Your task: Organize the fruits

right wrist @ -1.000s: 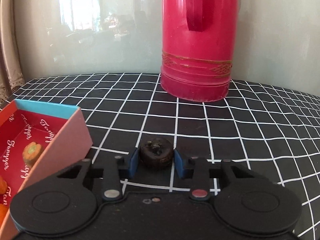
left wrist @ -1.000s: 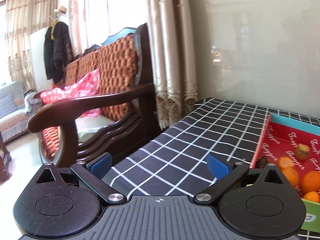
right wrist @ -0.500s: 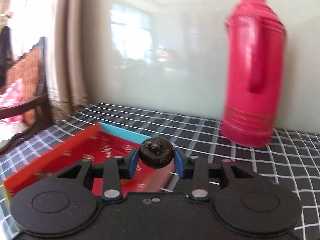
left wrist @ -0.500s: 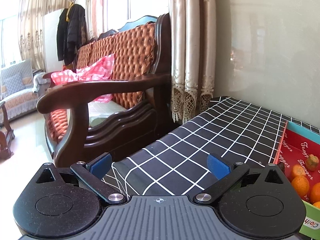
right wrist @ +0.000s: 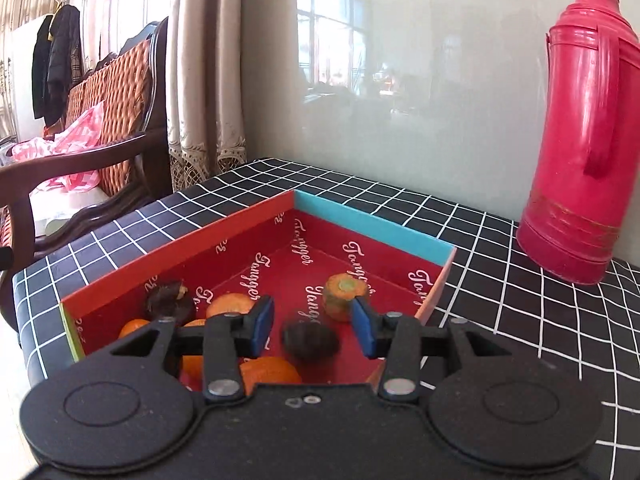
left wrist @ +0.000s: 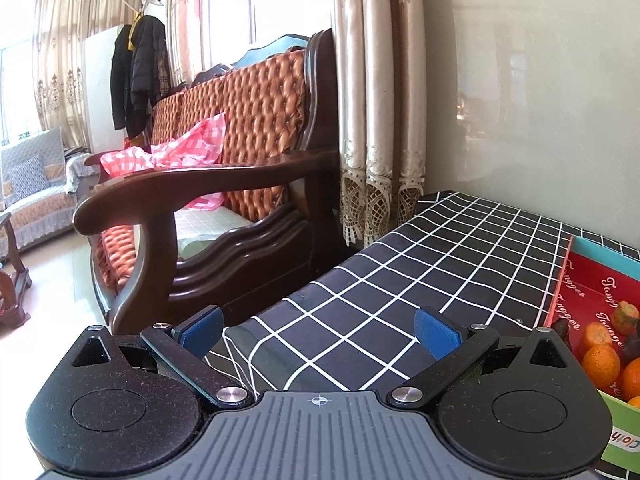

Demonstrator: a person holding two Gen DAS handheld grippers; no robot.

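Observation:
A red box (right wrist: 188,254) with a blue far wall sits on the checked table. In it lie several oranges (right wrist: 230,304), a greenish-orange fruit (right wrist: 344,294) and a dark fruit (right wrist: 166,302). My right gripper (right wrist: 313,326) is open above the box; a second dark fruit (right wrist: 311,341), blurred, lies below and between its fingers, free of the pads. My left gripper (left wrist: 318,330) is open and empty over the table's left front edge. The box (left wrist: 592,280) and its oranges (left wrist: 600,362) show at the right of the left wrist view.
A tall red thermos (right wrist: 580,136) stands at the back right of the table. A wooden armchair (left wrist: 208,208) with orange cushions stands left of the table. A curtain (left wrist: 372,92) and a glossy wall are behind.
My right gripper carried the dark fruit over the box, opened and let it go into the box. The left gripper's view shifted slightly left; it stays open.

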